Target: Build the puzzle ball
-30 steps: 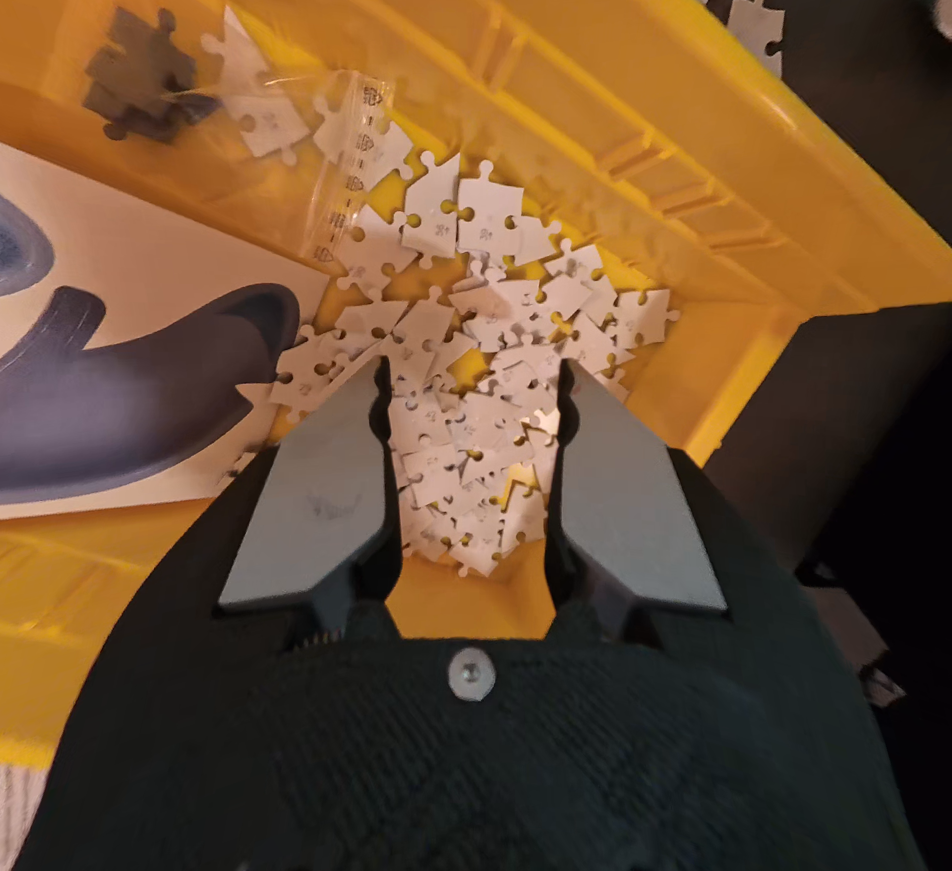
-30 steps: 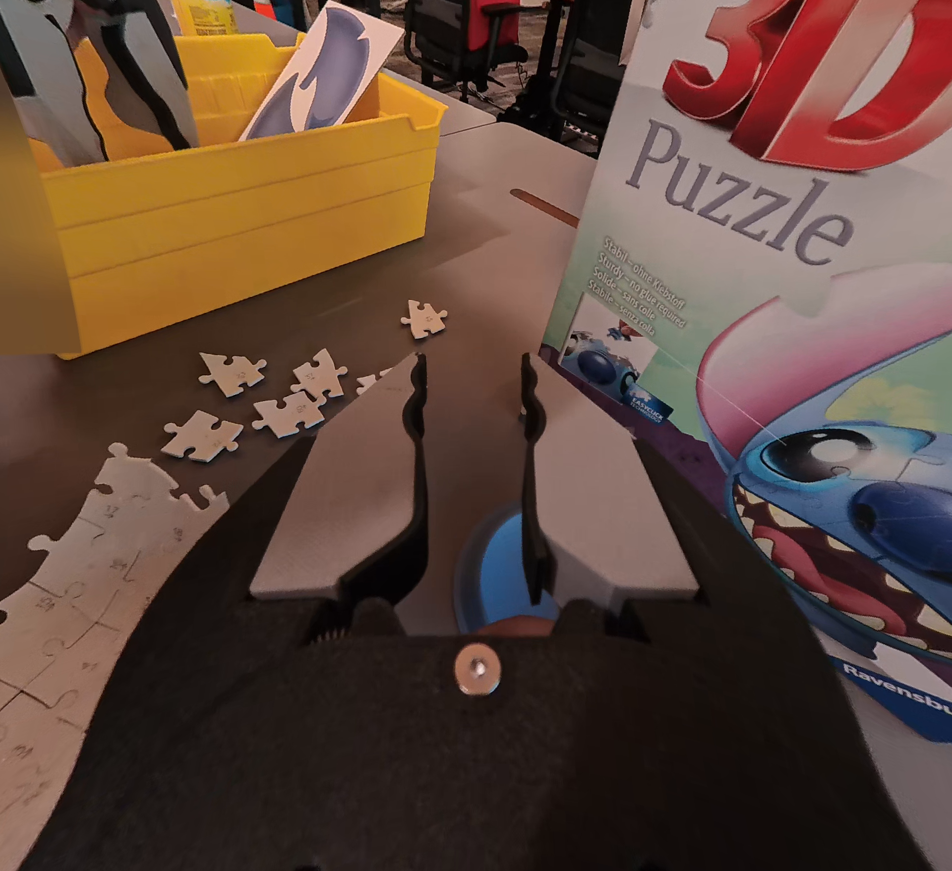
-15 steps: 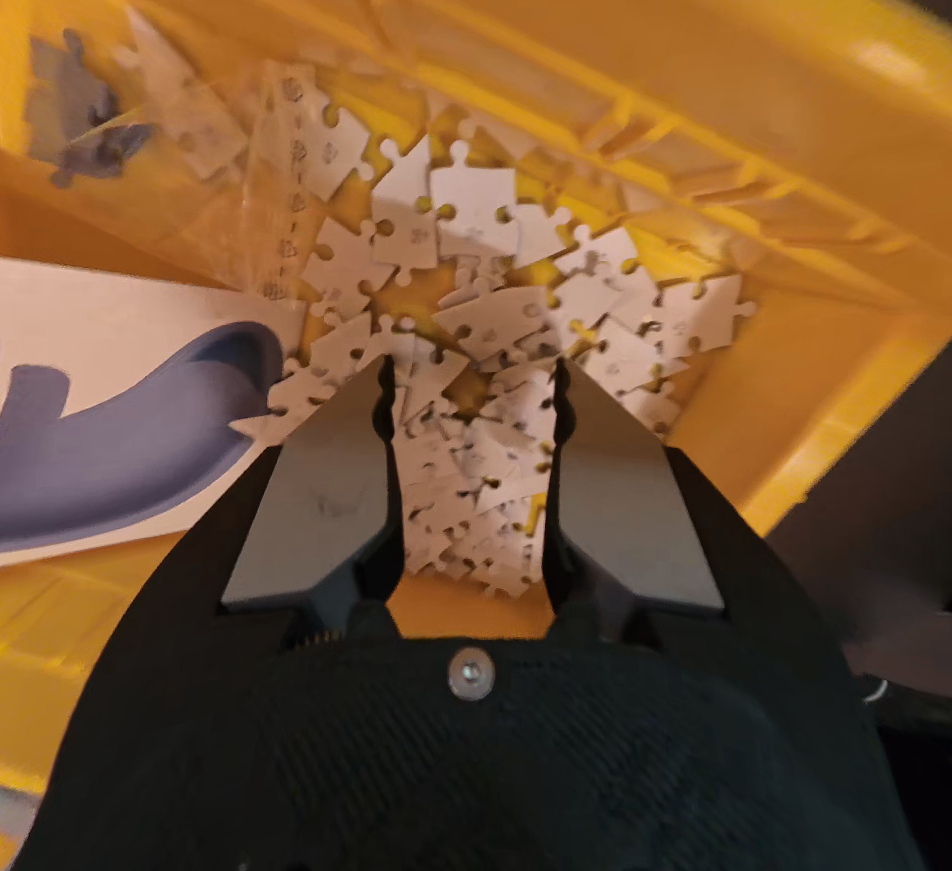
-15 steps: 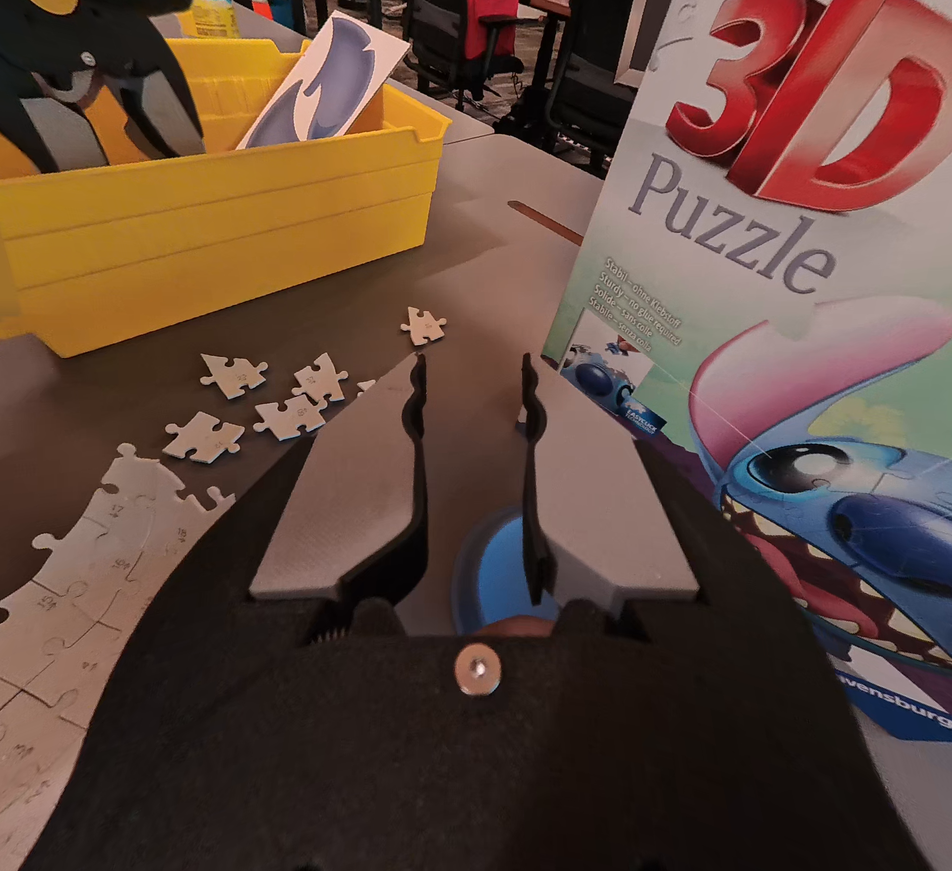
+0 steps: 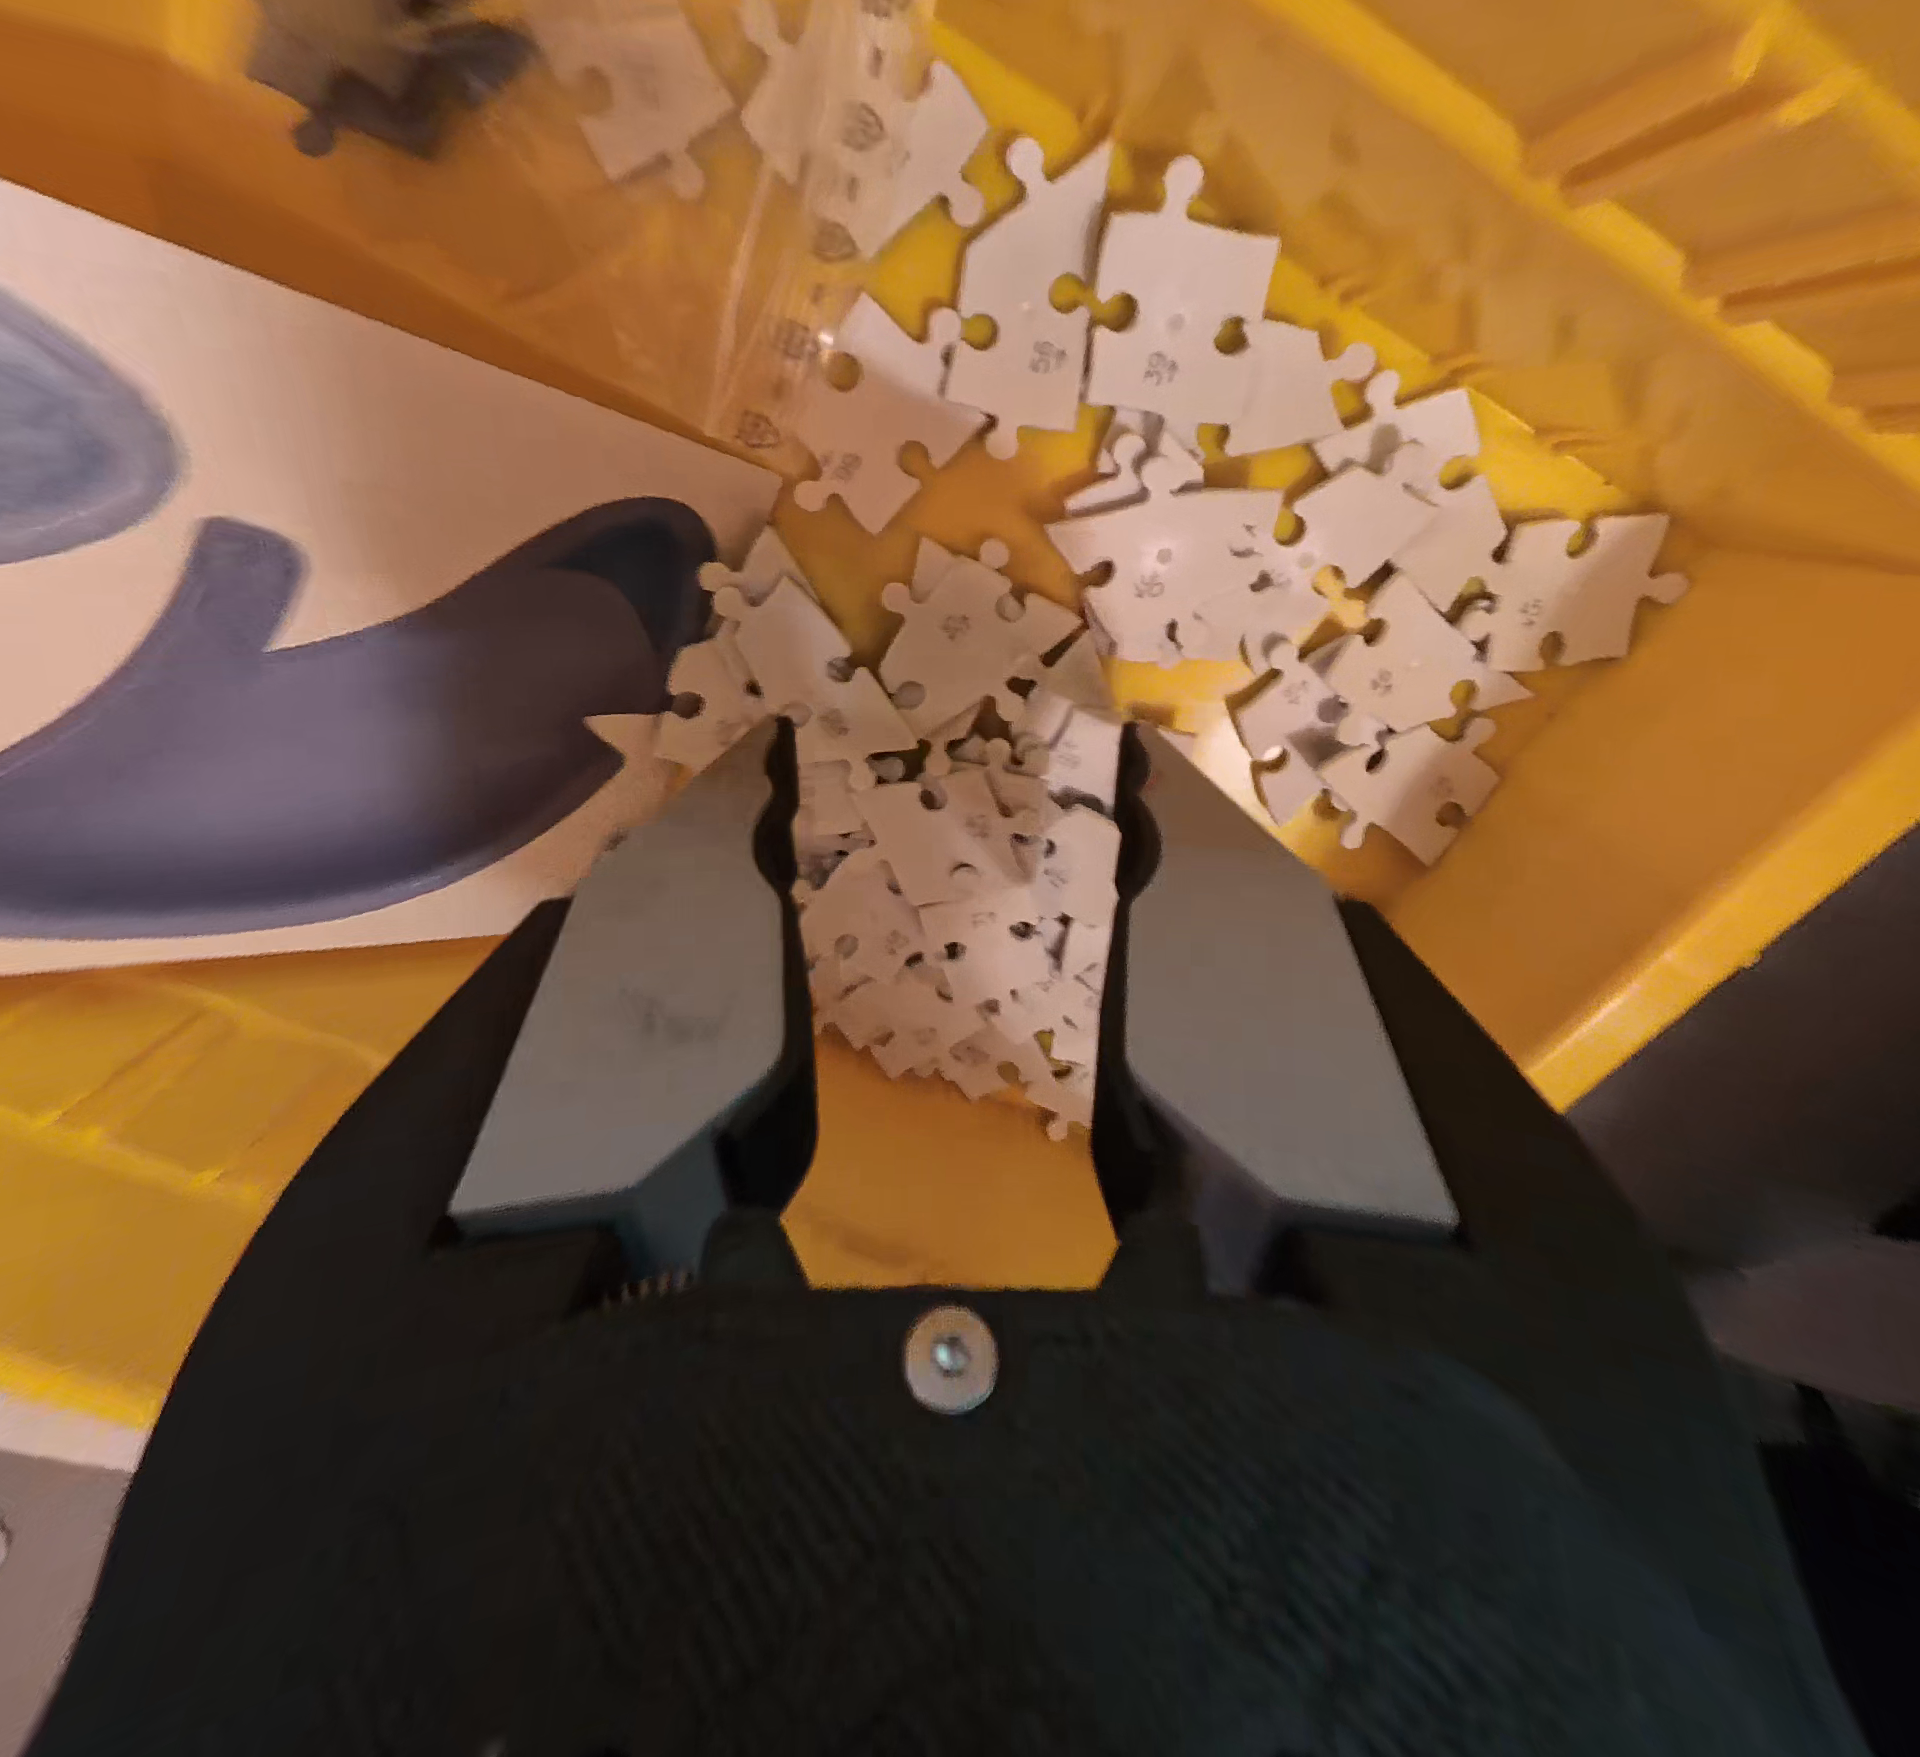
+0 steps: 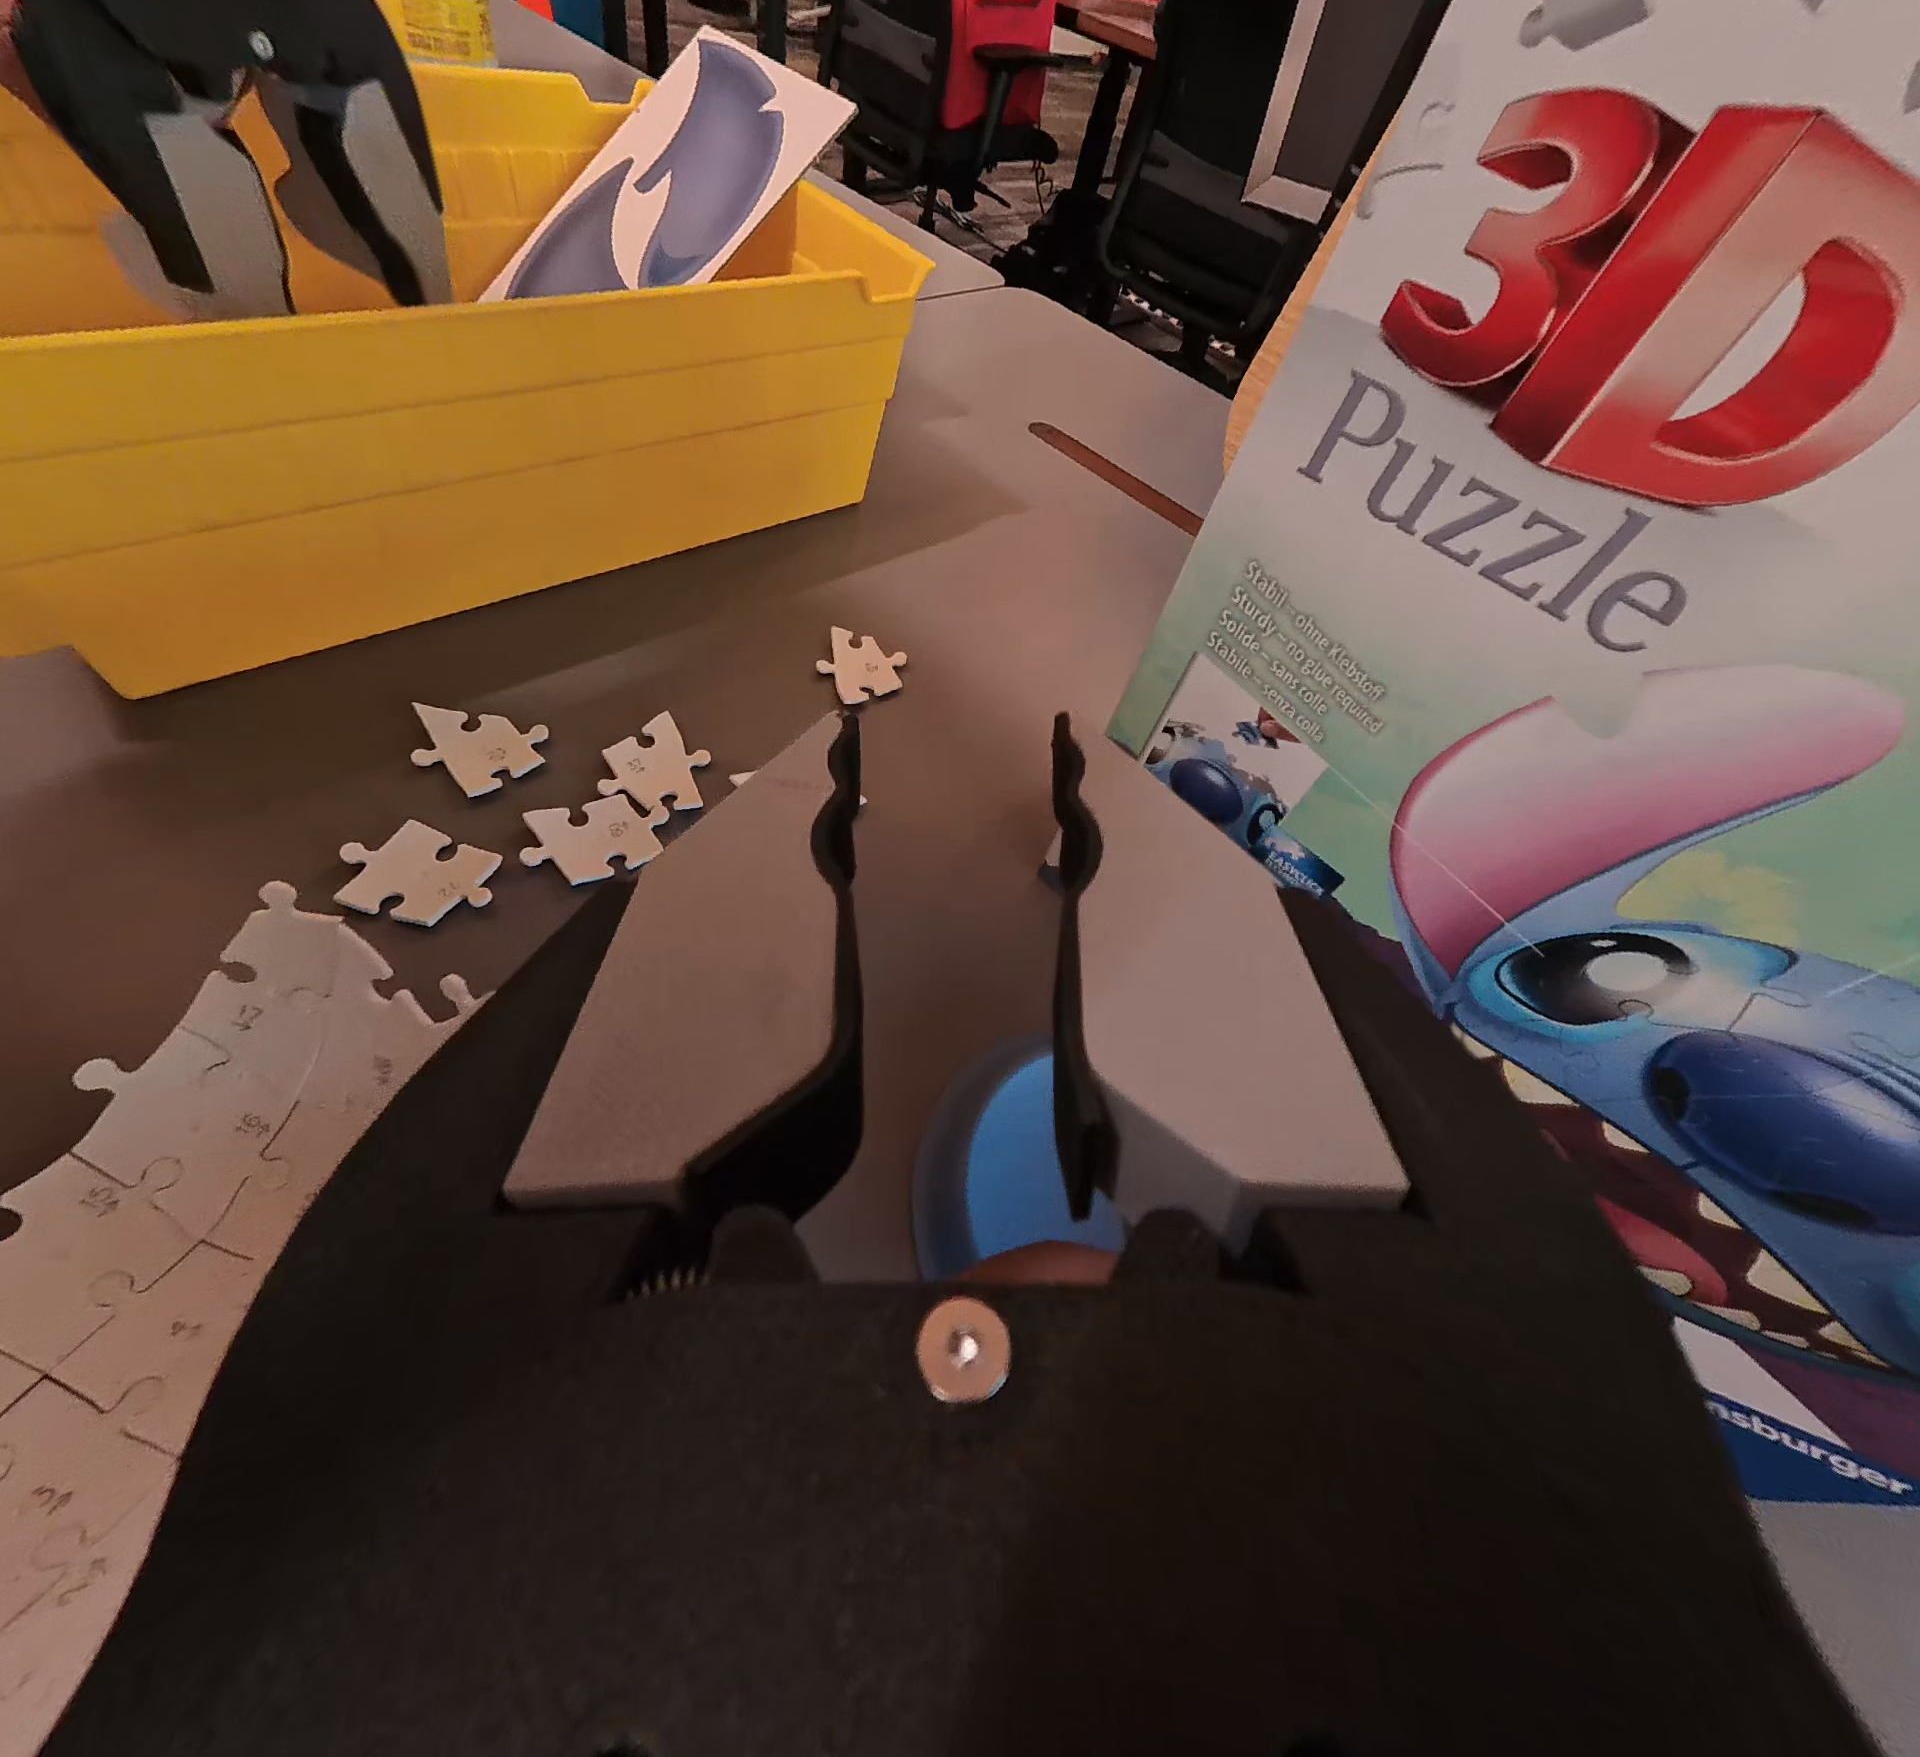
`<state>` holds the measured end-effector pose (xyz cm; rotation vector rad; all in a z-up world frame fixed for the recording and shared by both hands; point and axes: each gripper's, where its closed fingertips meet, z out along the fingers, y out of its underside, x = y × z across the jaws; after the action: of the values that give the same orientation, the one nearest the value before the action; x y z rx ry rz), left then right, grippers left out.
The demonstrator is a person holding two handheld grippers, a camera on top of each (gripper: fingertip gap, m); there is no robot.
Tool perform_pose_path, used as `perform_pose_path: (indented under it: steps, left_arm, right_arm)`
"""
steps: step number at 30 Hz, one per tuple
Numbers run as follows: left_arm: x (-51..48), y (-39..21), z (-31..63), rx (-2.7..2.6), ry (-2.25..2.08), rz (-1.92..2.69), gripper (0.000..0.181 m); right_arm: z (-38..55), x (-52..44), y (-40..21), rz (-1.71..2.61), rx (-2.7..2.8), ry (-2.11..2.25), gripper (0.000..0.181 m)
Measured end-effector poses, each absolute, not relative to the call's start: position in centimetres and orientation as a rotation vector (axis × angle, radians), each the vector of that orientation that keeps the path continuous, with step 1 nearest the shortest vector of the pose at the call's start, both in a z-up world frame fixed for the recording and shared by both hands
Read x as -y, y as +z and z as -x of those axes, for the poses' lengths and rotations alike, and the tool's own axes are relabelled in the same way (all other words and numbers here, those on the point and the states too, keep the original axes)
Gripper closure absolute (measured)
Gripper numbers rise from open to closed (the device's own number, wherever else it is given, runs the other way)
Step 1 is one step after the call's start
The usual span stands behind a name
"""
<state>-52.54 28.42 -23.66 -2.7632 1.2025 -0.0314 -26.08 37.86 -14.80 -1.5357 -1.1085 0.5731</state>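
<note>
Left wrist view: left gripper (image 5: 951,741) poised over the heap of loose pieces (image 5: 1101,627) in a corner of the yellow bin (image 5: 1621,876), jaws parted about a piece's width, nothing between them. Pieces lying pale side up, overlapped and tilted, some against the bin wall. Beside the heap, a printed card (image 5: 312,627) with a dark blue shape, and a clear plastic bag (image 5: 831,149) farther back. Slight blur throughout.

Right wrist view: right gripper (image 6: 956,731) low over the dark table (image 6: 987,512), jaws moderately open and empty, tips near a single piece (image 6: 860,663). To its left, a few more single pieces (image 6: 540,793) scattered on the table, and a curved strip of joined pieces (image 6: 177,1115), the started part of the ball, lying flat. Puzzle box (image 6: 1558,564) standing upright just to the right. Something round and blue (image 6: 997,1157) low between the fingers, not identifiable.

Step in hand, by the look of it: fetching another piece from the bin. Task still early, with only one strip joined and most pieces loose.

Next move calls for going down onto one piece at the top or edge of the heap, closing on its rim without dragging neighbours along, then lifting clear of the bin wall. Likely trouble: thin flat pieces slipping out, or two coming up together.
</note>
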Motion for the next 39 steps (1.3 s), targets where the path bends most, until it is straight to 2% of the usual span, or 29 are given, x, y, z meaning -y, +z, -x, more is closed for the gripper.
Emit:
perform_pose_path:
  steps: [2,4,6,11,18,20,22,23,30,35,39]
  left_arm:
    - [-28.1,-24.1,52.5,-1.252,0.005,2.764,0.134]
    - [-26.8,-24.1,51.5,-1.299,-0.108,2.783,0.160]
    - [-25.1,-23.8,49.7,-1.366,-0.317,2.787,0.165]
    - [-28.9,-21.0,51.5,-1.105,-0.175,2.697,0.153]
    - [-28.2,-21.9,53.7,-1.106,-0.053,2.787,0.153]
    - [-28.2,-22.3,54.5,-1.115,0.040,2.802,0.160]
    - [-28.8,-22.0,55.4,-1.072,0.128,2.792,0.179]
    - [-29.0,-21.5,55.4,-1.051,0.121,2.776,0.181]
    - [-27.8,-21.0,53.0,-1.109,-0.132,2.751,0.181]
    - [-27.9,-21.5,55.6,-1.101,0.070,2.790,0.181]
    - [-26.4,-22.8,54.9,-1.114,-0.062,2.890,0.181]
  right_arm:
    - [26.1,-37.9,-15.0,1.543,1.113,0.574,0.147]
    - [26.2,-37.8,-15.0,1.540,1.114,0.573,0.147]
    - [26.2,-37.8,-14.9,1.536,1.116,0.571,0.147]
    - [26.1,-37.7,-14.6,1.527,1.111,0.570,0.148]
    - [26.3,-37.7,-15.0,1.537,1.125,0.563,0.147]
    - [26.3,-37.7,-15.0,1.537,1.124,0.564,0.148]
    - [26.2,-37.7,-14.9,1.533,1.120,0.565,0.148]
    - [26.2,-37.7,-14.8,1.530,1.118,0.567,0.148]
    - [26.3,-37.8,-15.2,1.541,1.126,0.565,0.147]
    - [26.3,-37.8,-15.3,1.546,1.129,0.565,0.147]
    - [26.3,-37.8,-15.3,1.546,1.128,0.567,0.147]
